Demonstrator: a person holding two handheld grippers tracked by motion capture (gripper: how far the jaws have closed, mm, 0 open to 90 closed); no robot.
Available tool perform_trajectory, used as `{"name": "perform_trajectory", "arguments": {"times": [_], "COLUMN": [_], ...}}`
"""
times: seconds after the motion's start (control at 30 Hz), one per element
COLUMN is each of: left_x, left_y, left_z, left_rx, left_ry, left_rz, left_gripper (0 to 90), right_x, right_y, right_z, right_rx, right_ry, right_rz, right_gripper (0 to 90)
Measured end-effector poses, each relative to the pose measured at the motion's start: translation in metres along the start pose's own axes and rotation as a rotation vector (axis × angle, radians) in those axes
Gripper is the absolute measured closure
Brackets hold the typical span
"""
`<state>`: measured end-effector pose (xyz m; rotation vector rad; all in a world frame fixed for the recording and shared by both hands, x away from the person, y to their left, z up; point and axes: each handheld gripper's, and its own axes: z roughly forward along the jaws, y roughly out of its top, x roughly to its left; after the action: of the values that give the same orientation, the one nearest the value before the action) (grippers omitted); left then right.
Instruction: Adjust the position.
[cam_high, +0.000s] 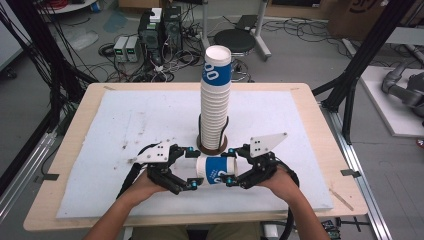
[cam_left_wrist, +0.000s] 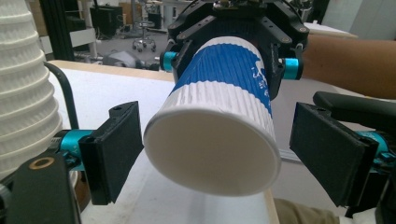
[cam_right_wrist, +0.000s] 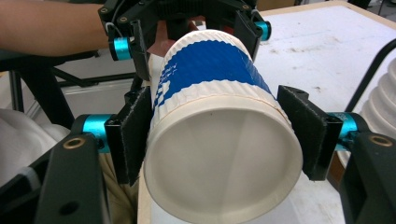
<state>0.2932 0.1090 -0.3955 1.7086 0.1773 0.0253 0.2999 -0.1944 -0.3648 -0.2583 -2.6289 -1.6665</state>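
Note:
A blue-and-white ribbed paper cup (cam_high: 216, 170) lies on its side in the air above the white mat's front, between my two grippers. My right gripper (cam_high: 230, 167) is shut on it; in the right gripper view its pads (cam_right_wrist: 133, 135) press both sides of the cup (cam_right_wrist: 210, 93). Around the other end, my left gripper (cam_high: 194, 169) stands open. The left gripper view shows small gaps between its pads (cam_left_wrist: 116, 149) and the cup (cam_left_wrist: 219, 116). Just behind them rises a tall stack of cups (cam_high: 216, 100) in a black wire holder.
The white mat (cam_high: 125, 125) covers a wooden table (cam_high: 65, 165). The cup stack (cam_left_wrist: 21, 84) stands close beside my left gripper. Computers, cables and a black stool (cam_high: 235, 40) are on the floor beyond the far edge. Black frame posts (cam_high: 365, 55) flank the table.

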Motion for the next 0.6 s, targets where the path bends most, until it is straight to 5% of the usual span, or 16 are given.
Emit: {"name": "perform_trajectory", "arguments": {"times": [0.37,0.6], "left_x": [-0.0011,-0.0002], "left_y": [-0.0058,-0.0056], "left_z": [0.0052,0.0034], "left_rx": [0.003,0.014], "left_ry": [-0.012,-0.023], "left_rz": [-0.023,-0.001], "left_gripper": [17.2,26.0], "right_x": [-0.0002,-0.0007], "right_y": [0.0002,-0.0030], "right_z": [0.0006,0.0010], "right_rx": [-0.085,-0.077], "right_ry": [0.044,0.048], "right_rz": [0.023,0.029], "right_gripper": [30.4,31.7]}}
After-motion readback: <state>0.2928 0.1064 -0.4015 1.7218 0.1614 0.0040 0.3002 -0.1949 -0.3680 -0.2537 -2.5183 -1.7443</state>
